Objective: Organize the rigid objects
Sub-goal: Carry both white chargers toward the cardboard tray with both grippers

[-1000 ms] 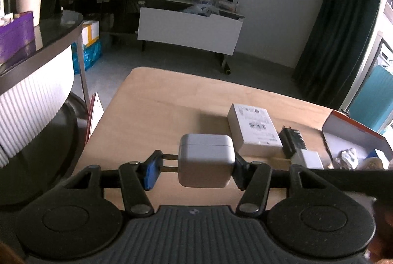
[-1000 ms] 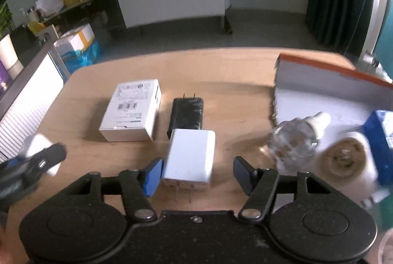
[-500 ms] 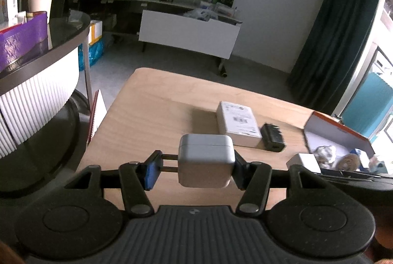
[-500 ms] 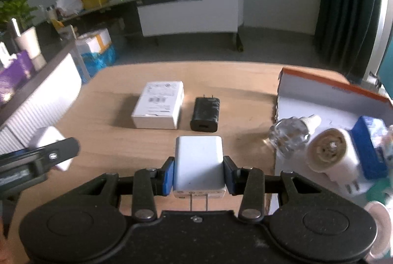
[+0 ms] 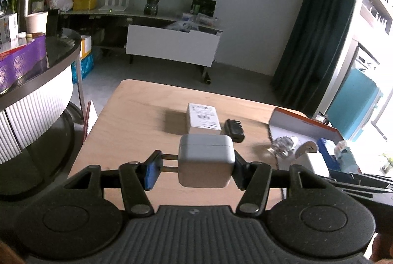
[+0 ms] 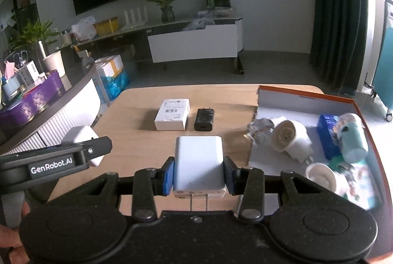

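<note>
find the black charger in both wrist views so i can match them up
Left wrist view: the black charger lies right of centre on the wooden table, close beside the right edge of the white box.
Right wrist view: it lies near the middle, again just right of the white box, prongs pointing away from the camera.
Shared landmark: the white box with the printed label, directly to the charger's left in both.

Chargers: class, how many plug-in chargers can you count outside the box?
3. A white one in the left tool, a white one in the right tool, a black one on the table. The box may hide more.
</note>
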